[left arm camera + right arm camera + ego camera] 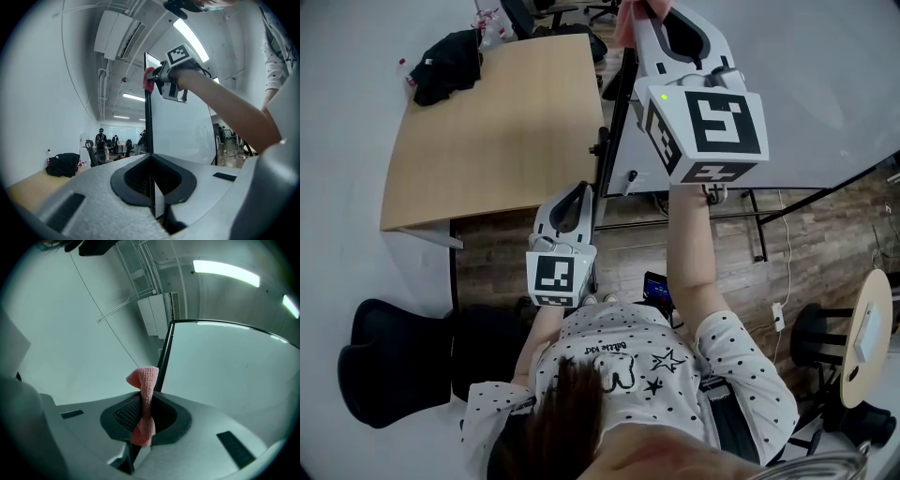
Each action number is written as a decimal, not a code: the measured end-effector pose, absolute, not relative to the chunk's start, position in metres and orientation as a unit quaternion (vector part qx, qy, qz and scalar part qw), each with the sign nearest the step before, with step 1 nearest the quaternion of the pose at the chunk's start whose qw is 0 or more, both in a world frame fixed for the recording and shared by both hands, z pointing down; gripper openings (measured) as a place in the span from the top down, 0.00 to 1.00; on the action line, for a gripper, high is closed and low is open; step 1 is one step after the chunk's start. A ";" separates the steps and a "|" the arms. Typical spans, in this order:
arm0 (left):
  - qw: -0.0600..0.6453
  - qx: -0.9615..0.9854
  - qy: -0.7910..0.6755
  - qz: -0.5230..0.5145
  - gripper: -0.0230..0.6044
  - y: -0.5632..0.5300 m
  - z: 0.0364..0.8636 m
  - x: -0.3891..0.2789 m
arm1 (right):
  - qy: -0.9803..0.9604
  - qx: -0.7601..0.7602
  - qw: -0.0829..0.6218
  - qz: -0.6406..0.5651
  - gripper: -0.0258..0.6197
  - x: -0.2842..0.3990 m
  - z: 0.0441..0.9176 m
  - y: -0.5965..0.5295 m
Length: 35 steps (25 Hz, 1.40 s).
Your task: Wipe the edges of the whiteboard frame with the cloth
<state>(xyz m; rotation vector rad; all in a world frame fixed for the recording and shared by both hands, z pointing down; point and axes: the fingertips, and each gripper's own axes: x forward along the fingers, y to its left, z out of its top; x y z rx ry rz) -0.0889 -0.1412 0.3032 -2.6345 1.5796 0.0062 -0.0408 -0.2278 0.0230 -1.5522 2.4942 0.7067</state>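
My right tool (143, 414) is clamped on the pink cloth (145, 385), which sits against the black whiteboard frame (166, 350) high on its side edge. The cloth looks soft, light and floppy, so I judge a firm mid-fold pinch suits it. My left tool (152, 183) appears closed on the whiteboard frame lower down.

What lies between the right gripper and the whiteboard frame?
The pink cloth, clamped in the right gripper, sits against the upright edge of the black whiteboard frame. The right gripper view shows it best.
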 end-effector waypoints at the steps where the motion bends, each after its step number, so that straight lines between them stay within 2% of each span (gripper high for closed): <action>1: 0.035 -0.857 0.514 0.002 0.94 -0.141 0.304 -0.089 | 0.823 -0.513 0.064 0.234 0.91 -0.041 0.023 -0.228; 9: 0.034 -0.857 0.514 0.001 0.94 -0.142 0.306 -0.089 | 0.825 -0.509 0.080 0.234 0.90 -0.041 0.029 -0.227; 35: 0.032 -0.855 0.518 0.001 0.94 -0.138 0.308 -0.095 | 0.820 -0.514 0.071 0.241 0.90 -0.042 0.050 -0.233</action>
